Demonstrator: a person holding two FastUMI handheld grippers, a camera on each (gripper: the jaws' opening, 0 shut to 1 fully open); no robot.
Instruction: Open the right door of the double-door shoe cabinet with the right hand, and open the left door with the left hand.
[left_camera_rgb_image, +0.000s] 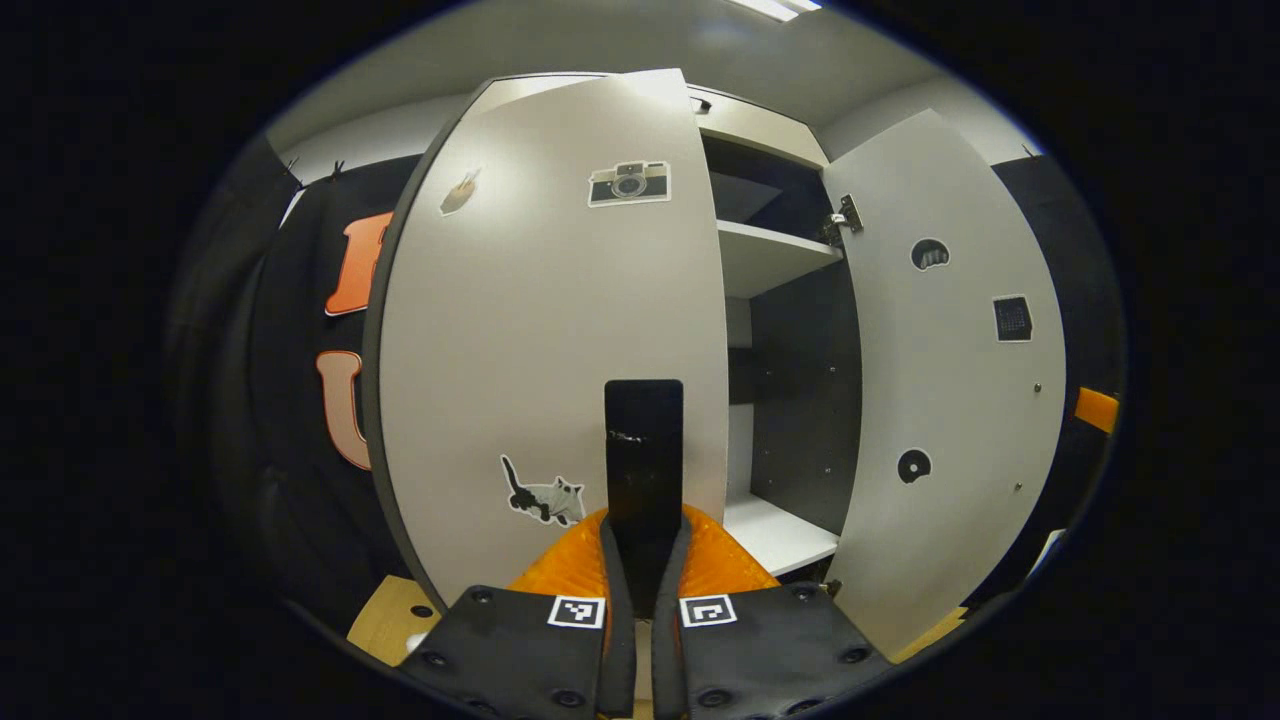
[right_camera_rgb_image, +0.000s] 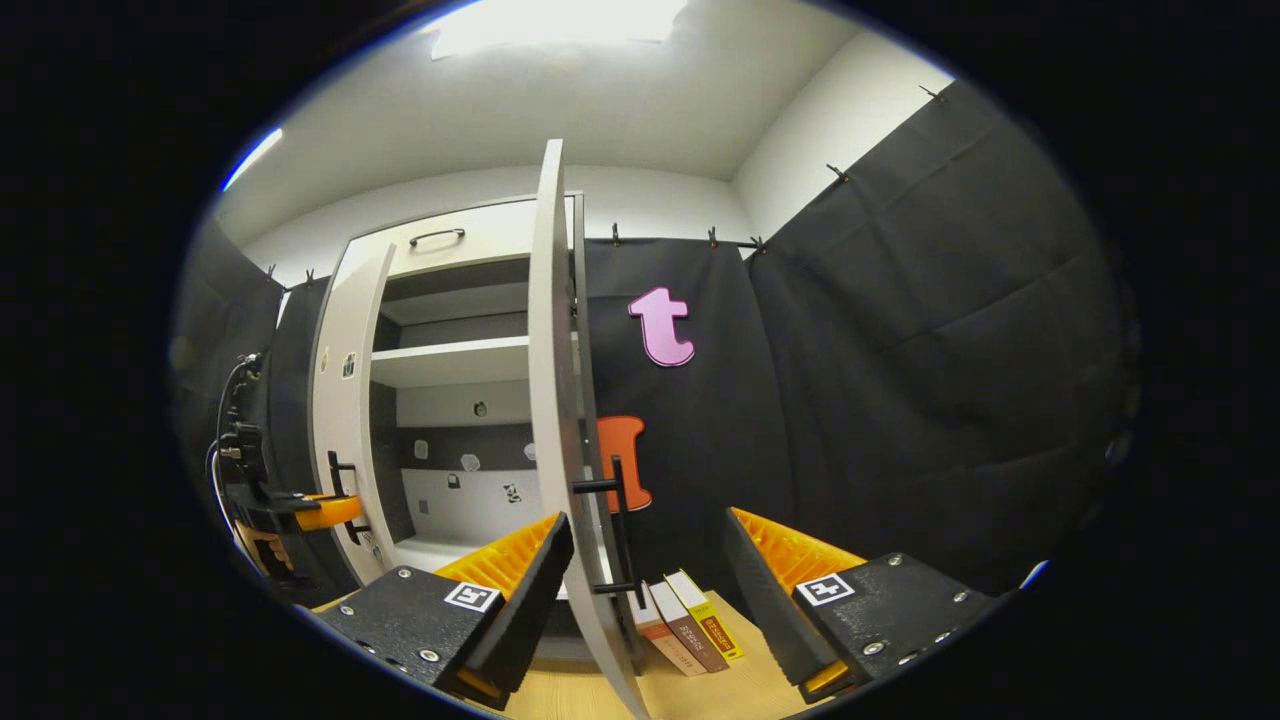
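The white shoe cabinet (right_camera_rgb_image: 450, 362) stands against the booth wall with both doors swung out. In the left gripper view, the left door (left_camera_rgb_image: 540, 330), which carries a camera sticker and a cat sticker, is close in front of me. Its black handle (left_camera_rgb_image: 643, 430) runs down between my left gripper's (left_camera_rgb_image: 645, 516) fingers, which are shut on it. The right door (left_camera_rgb_image: 945, 380) hangs wide open, inner face showing. In the right gripper view, the right door (right_camera_rgb_image: 553, 400) is edge-on. Its black handle (right_camera_rgb_image: 616, 530) sits between the spread fingers of my open right gripper (right_camera_rgb_image: 648, 522), untouched.
Three books (right_camera_rgb_image: 690, 625) lie on the wooden floor (right_camera_rgb_image: 740, 690) just beyond the right door. White shelves (left_camera_rgb_image: 770, 250) show inside the cabinet. Black cloth walls close in on both sides. The left gripper (right_camera_rgb_image: 318, 512) is small at the far left of the right gripper view.
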